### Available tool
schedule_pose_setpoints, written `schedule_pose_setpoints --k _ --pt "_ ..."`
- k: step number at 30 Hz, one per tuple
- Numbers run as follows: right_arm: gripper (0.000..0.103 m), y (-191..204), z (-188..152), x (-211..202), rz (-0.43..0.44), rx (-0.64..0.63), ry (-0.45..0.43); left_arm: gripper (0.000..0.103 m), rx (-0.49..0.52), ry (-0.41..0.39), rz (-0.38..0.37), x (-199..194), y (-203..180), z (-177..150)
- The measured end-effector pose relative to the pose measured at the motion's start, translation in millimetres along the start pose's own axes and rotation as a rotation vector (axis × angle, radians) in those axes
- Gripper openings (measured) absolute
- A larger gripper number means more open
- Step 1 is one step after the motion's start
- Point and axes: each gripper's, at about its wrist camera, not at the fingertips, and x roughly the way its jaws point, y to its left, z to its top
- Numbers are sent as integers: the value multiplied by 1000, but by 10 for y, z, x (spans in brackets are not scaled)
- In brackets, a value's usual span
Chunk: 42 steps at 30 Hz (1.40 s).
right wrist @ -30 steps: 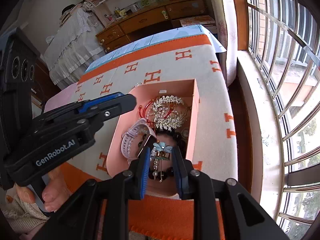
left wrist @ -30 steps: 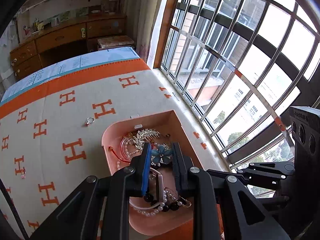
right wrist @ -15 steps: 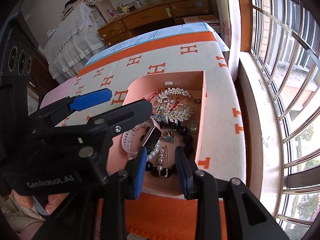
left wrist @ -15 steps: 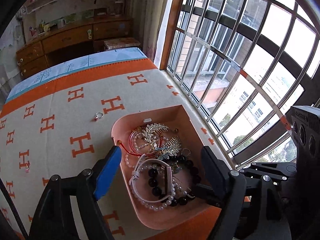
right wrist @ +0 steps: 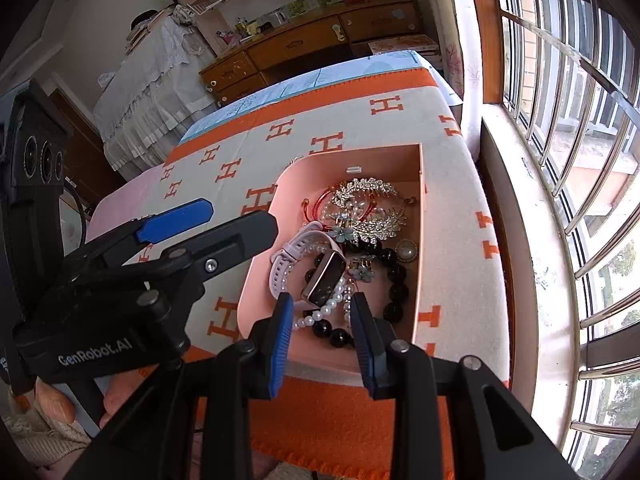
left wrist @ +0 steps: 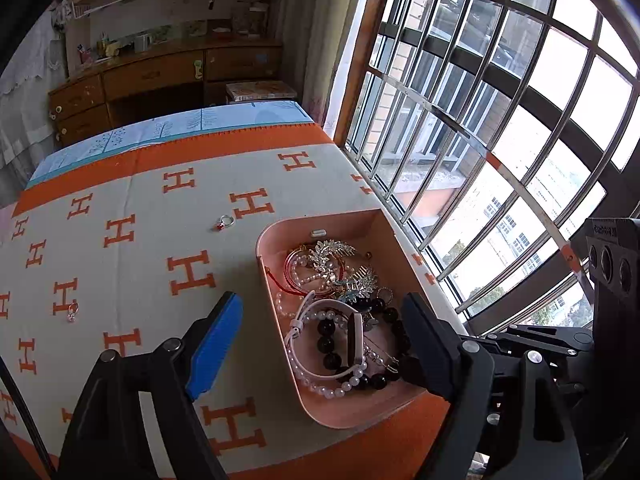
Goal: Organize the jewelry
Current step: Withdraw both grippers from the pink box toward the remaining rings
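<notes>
**Pink tray of jewelry between two sets of tongs, both empty**

Surface: bench covered with a cream blanket (left wrist: 132, 208) printed with orange H letters and edged in orange. Barred window (left wrist: 480, 128) runs along the side beyond the tray. Wooden drawer unit (left wrist: 160, 76) and shelves with books stand at the far wall; a white lace cover drapes furniture in the right wrist view.

Pink tray (left wrist: 280, 364): sits ahead of and below both sets of tongs, near the window edge of the bench. Long axis runs away from the tongs toward the far wall; rounded corners on the side away from the window.

Contents, tangled: silver leaf hair comb (right wrist: 366, 192) at the far end, red cord bracelet (left wrist: 294, 280), pearl strand (left wrist: 320, 388), black bead bracelet (right wrist: 394, 280), pink-strapped watch (right wrist: 324, 276) nearest the tongs. Individual pieces overlap; small items under the comb cannot be made out.

Left tongs (left wrist: 320, 344): jaws wide, nothing between the pads, hovering above the near end of the tray.

Right tongs (right wrist: 320, 316): jaws narrow, apart, holding nothing; pearls and beads show in the gap below.

Loose on the blanket, beyond the left tongs and apart from the tray: a ring (left wrist: 225, 222) with a red stone, and a small pendant (left wrist: 72, 312) further out.

A hand is partly cut off at the lower edge of the right wrist view.
</notes>
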Motion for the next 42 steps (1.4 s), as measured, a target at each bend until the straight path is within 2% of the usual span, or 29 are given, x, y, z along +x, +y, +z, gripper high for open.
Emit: schedule_pose_setpoints --k 18,35,42 --pt "30 351 -44 -89 22 -14 -43 84 -27 -78 28 -440 283 -161" --pt "30 776 84 134 53 -34 -57 85 -113 -111 84 -749 953 -305" --pt "30 1013 170 246 30 -74 -64 85 -159 -131 154 -946 1421 -371"
